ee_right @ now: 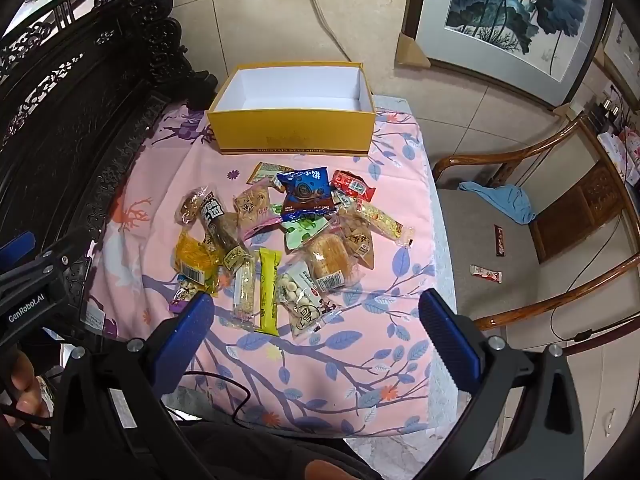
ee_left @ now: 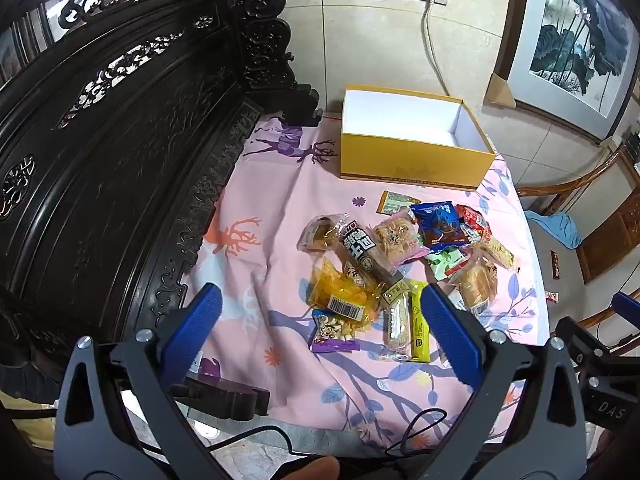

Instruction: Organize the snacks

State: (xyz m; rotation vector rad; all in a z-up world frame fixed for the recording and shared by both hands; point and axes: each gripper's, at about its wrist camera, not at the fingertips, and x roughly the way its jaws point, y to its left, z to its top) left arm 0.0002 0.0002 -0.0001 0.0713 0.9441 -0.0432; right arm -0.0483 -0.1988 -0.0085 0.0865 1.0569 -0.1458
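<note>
Several wrapped snacks lie in a loose pile (ee_left: 400, 264) (ee_right: 288, 240) on a pink patterned cloth (ee_left: 272, 216) (ee_right: 360, 320). Among them are a blue cookie packet (ee_left: 438, 222) (ee_right: 306, 194), a yellow bar (ee_left: 420, 326) (ee_right: 269, 290) and a long dark-labelled packet (ee_left: 366, 254) (ee_right: 218, 226). Behind the pile stands an open yellow box (ee_left: 412, 160) (ee_right: 294, 130), white inside with nothing in it. My left gripper (ee_left: 320, 312) hovers open above the pile's near-left edge. My right gripper (ee_right: 316, 312) hovers open over the pile's near side. Neither holds anything.
A dark carved wooden furniture back (ee_left: 120, 152) (ee_right: 60, 112) walls the cloth's left side. A wooden chair (ee_right: 540, 232) at the right holds a blue cloth (ee_right: 504, 200) and two small packets (ee_right: 486, 272). A framed painting (ee_right: 520, 20) leans on the tiled wall; a cable (ee_right: 328, 28) drops behind the box.
</note>
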